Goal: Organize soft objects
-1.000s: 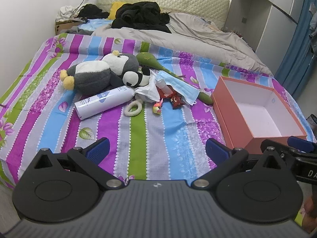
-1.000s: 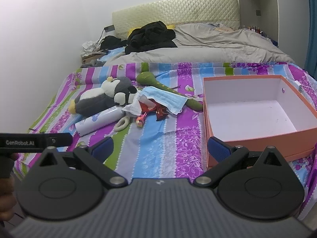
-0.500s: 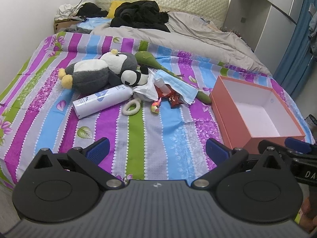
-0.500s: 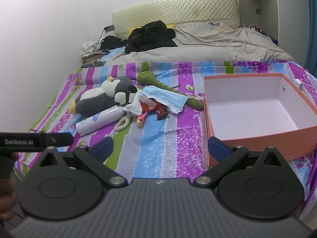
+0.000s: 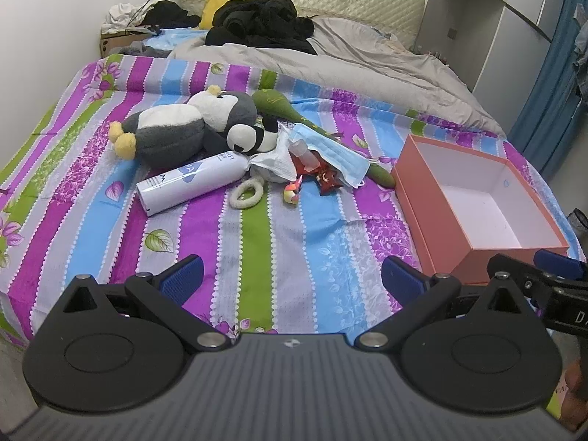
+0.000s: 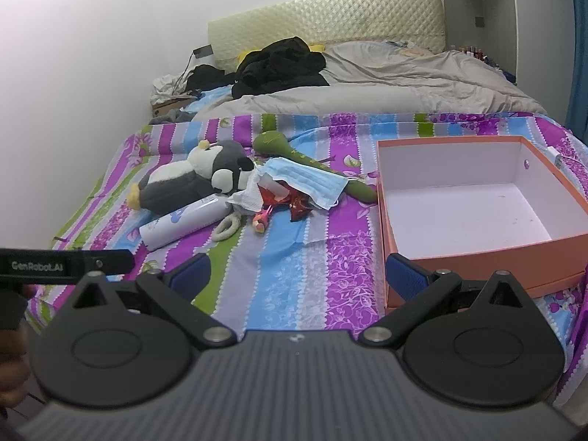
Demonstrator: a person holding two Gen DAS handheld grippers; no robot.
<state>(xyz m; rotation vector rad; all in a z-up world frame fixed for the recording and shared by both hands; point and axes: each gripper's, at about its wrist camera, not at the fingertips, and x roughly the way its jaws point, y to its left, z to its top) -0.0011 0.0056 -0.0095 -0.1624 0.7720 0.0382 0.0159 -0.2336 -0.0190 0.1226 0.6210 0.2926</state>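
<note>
Left gripper [image 5: 292,281] and right gripper [image 6: 297,273] hover level over the bedspread [image 5: 257,242], jaws spread.

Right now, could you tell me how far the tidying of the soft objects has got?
Nothing looks done: the orange box is empty. Nothing is in hand; left gripper and right gripper have open jaws. The penguin plush, face mask and hair tie remain on the bedspread.

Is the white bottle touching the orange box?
Apart. The left wrist view shows the white bottle lying by the plush penguin, with a broad band of striped bedspread separating it from the orange box.
</note>
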